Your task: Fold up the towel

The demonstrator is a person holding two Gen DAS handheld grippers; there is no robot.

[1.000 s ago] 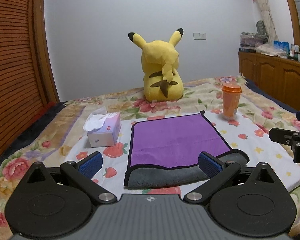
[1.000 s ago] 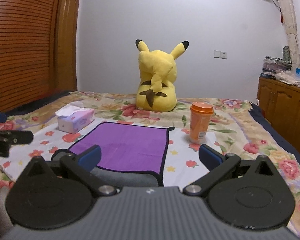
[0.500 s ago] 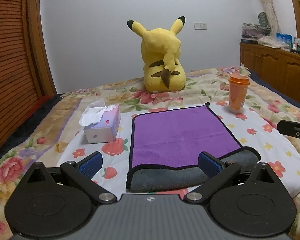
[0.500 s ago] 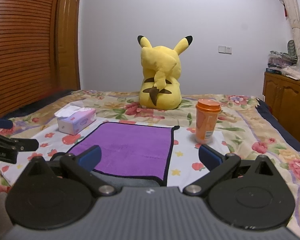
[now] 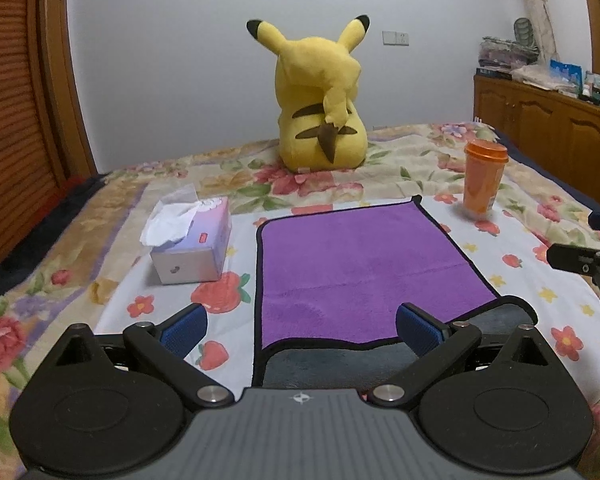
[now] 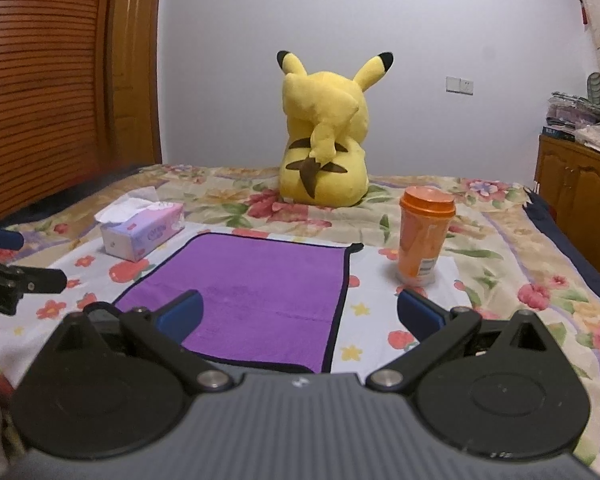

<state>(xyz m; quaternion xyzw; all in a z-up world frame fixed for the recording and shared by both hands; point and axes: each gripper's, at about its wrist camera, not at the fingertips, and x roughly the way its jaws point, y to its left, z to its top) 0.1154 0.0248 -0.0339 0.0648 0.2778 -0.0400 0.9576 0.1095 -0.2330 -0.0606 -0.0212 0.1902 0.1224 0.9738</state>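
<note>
Both sets of tongs spread wide, gripping nothing: left gripper, right gripper. Purple towel flat between tissue box and orange cup; yellow plush behind.

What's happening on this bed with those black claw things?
A person holds a gripper in each hand to fold the purple towel. It lies on the bed folded once, its grey underside showing at the near edge. The left gripper and right gripper are both open just above it, holding nothing.
</note>
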